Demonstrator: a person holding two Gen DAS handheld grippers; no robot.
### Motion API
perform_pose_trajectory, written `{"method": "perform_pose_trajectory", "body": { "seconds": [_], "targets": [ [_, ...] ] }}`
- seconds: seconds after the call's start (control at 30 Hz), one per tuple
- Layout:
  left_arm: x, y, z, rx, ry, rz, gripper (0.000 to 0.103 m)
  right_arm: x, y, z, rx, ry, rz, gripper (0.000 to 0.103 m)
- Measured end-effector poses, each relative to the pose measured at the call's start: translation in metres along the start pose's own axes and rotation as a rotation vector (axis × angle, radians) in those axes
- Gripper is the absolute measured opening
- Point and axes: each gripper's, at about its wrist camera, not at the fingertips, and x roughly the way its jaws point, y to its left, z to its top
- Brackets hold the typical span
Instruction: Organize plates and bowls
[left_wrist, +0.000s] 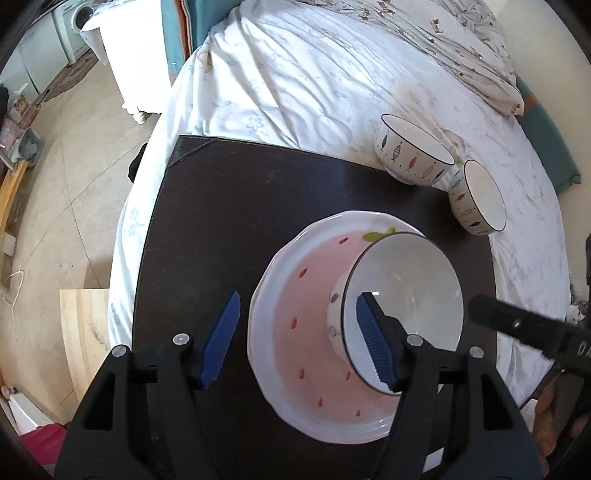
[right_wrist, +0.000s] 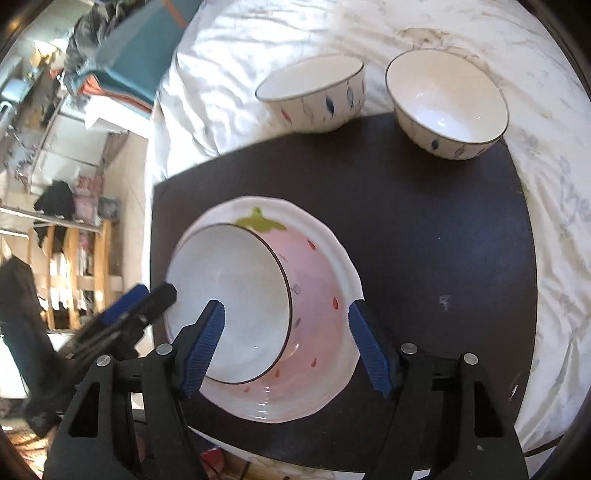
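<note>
A pink strawberry-pattern plate lies on a dark mat. A white fish-pattern bowl sits tilted in the plate. My left gripper is open over the plate's left side, its right finger inside the bowl. My right gripper is open, its left finger inside the bowl, its right finger at the plate's right rim. Two more fish-pattern bowls stand at the mat's far edge.
The mat lies on a bed with a white sheet. A patterned pillow lies at the far right. The floor and a wooden board are to the left. Shelves with clutter stand left of the bed.
</note>
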Motion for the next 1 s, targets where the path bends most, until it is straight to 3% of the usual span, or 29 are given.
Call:
{"method": "perform_pose_trajectory", "body": {
  "seconds": [0.23,0.47,0.63,1.0],
  "targets": [
    [-0.009,-0.003,0.002,0.003,-0.004,0.018,0.062,-0.015,-0.007,0.000,0.024,-0.048,-0.008,0.072],
    [-0.027,-0.025,0.009,0.004,-0.034,0.038,0.062,-0.041,-0.022,0.001,0.048,-0.100,0.037,0.072],
    [-0.033,-0.058,0.021,0.034,-0.060,0.057,0.062,-0.057,-0.043,0.002,0.093,-0.147,0.051,0.072],
    [-0.015,-0.155,0.049,0.186,-0.025,0.040,0.062,-0.088,-0.098,0.026,0.252,-0.258,0.115,0.072]
  ]
}}
